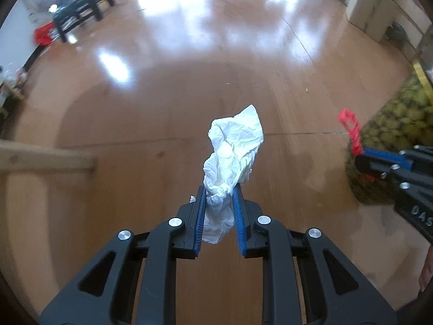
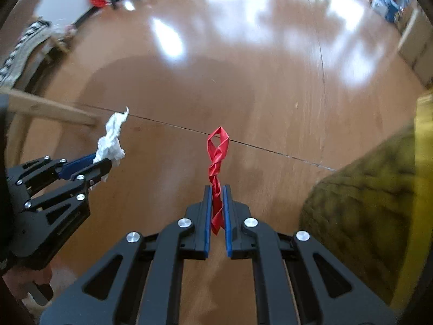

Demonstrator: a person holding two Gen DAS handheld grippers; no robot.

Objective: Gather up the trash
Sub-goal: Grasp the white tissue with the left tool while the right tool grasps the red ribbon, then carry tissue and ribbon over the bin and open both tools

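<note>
My left gripper point(image 1: 218, 193) pinches a crumpled white tissue point(image 1: 232, 151) above the wood floor point(image 1: 189, 81). My right gripper point(image 2: 216, 192) squeezes a twisted red strip point(image 2: 216, 162), maybe plastic, near a green bag point(image 2: 360, 200) on the right.

The crumpled tissue point(image 1: 232, 151) is plain white, and the twisted strip point(image 2: 216, 168) is bright red. Both the left gripper point(image 1: 218, 203) and the right gripper point(image 2: 217, 203) are matte black with silver rivets, and their pads point(image 1: 200, 216) are a strong blue. The floor point(image 1: 189, 81) is glossy orange-brown wood with pale white glare patches and a thin dark seam across it. Off to one side, the bag point(image 2: 365, 205) is olive green with a mottled, darker knobbly pattern and a yellow edge. A wooden beam point(image 1: 46, 157) is pale tan. Far back, a low table point(image 1: 78, 8) is black, with something red point(image 1: 44, 33) beside it.
</note>
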